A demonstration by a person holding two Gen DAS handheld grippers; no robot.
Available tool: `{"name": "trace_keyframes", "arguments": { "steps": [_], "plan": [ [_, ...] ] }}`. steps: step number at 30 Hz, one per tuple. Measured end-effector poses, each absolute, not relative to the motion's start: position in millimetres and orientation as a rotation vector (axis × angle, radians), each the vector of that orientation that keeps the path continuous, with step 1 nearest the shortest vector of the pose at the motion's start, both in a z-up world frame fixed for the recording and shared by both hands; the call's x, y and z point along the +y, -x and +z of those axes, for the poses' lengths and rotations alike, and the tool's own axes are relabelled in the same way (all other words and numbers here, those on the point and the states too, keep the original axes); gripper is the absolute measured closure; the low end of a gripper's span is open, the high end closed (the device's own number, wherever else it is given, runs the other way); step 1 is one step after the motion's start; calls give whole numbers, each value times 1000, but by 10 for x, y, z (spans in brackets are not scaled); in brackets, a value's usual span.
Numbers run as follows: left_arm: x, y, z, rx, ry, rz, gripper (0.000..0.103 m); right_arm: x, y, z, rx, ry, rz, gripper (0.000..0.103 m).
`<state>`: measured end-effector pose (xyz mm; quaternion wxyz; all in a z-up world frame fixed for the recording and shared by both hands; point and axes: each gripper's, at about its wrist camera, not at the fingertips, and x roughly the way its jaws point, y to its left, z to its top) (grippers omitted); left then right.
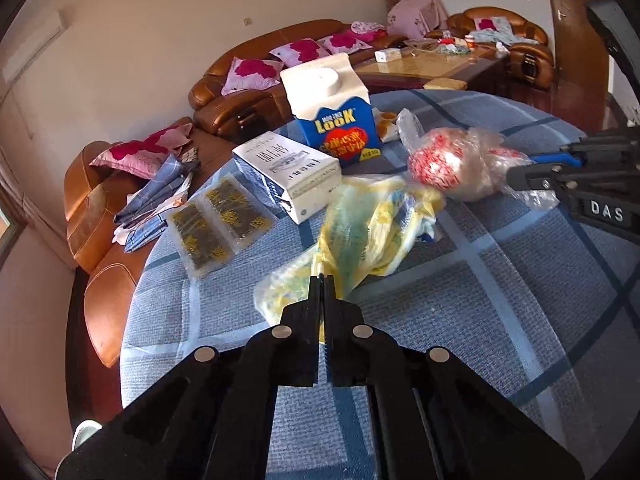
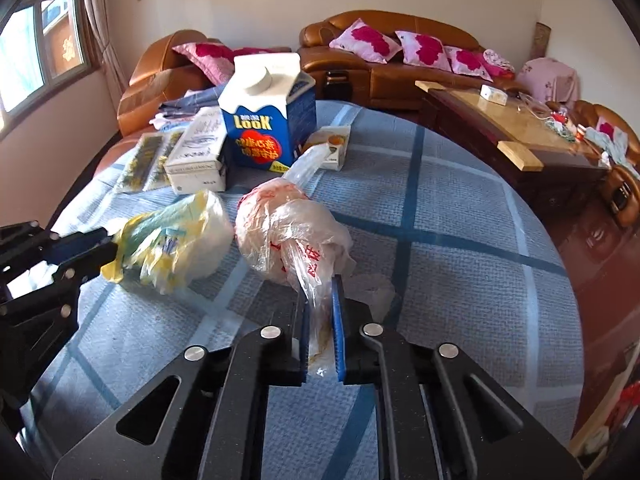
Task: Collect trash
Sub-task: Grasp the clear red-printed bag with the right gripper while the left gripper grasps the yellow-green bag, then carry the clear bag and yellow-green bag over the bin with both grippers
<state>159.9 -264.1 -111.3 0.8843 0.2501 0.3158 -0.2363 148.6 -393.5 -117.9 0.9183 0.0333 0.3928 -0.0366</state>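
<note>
- The trash is lying on a tabletop (image 2: 460, 208) that is wearing a blue checked cloth: a yellow bag (image 1: 372, 220), a clear bag (image 2: 288, 232) with red print, a blue carton (image 2: 268, 120), a white box (image 1: 292, 172), two dark packets (image 1: 218, 224) and a small orange box (image 2: 334, 148).
- The left tool (image 1: 322, 278) is standing closed, and its tips are pinching the near edge of the yellow bag, which is resting on the cloth in front of the white box.
- The right tool (image 2: 320, 300) is gripping the twisted end of the clear bag; the film is sitting between its blue pads (image 2: 339, 320), and the bag's round body is lying on the cloth just beyond the tips.
- The two bags are lying side by side, near each other, in the middle of the tabletop.
- The carton is standing upright behind the bags, with the white box lying just beside it and the packets lying flat beyond the box, at the edge.
- Brown sofas (image 2: 384, 44) with pink cushions are standing behind the tabletop.
</note>
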Motion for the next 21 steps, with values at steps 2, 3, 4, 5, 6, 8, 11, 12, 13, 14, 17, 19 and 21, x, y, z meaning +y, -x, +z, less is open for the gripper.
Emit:
{"name": "trace_keyframes", "arguments": {
  "steps": [2,3,4,5,6,8,11,12,13,14,17,19,21],
  "plan": [
    [-2576,-1579,-1061,652,-501,-486,102,-3902,-1427,-1149,793,-70,-74,94],
    [-2548,-1571,-1041,648,-497,-480,102,-3884,-1381,-1128,783,-78,-72,94],
    [-2510,-1560,-1015,643,-489,-475,102,-3869,-1359,-1113,775,-81,-70,94],
    [-2468,-1545,-985,638,-479,-471,102,-3844,-1332,-1093,768,-84,-68,94],
    [-2410,-1521,-947,632,-467,-463,102,-3820,-1307,-1075,760,-86,-64,94],
    [-2279,-1466,-870,617,-440,-443,102,-3747,-1259,-1021,738,-89,-54,94],
    [-2090,-1388,-778,593,-410,-404,102,-3591,-1216,-943,707,-91,-27,94],
    [-2004,-1348,-744,583,-401,-379,102,-3517,-1207,-913,693,-89,-17,94],
    [-1924,-1306,-716,573,-395,-356,102,-3468,-1200,-891,683,-88,-9,94],
    [-1848,-1270,-694,562,-390,-335,102,-3397,-1196,-863,668,-89,2,94],
    [-1600,-1164,-620,543,-366,-269,102,-3191,-1194,-794,632,-93,33,94],
    [-1430,-1082,-574,530,-352,-231,102,-3000,-1211,-764,619,-92,68,94],
    [-1290,-1024,-543,522,-339,-202,102,-2825,-1222,-746,606,-82,96,94]
  ]
}}
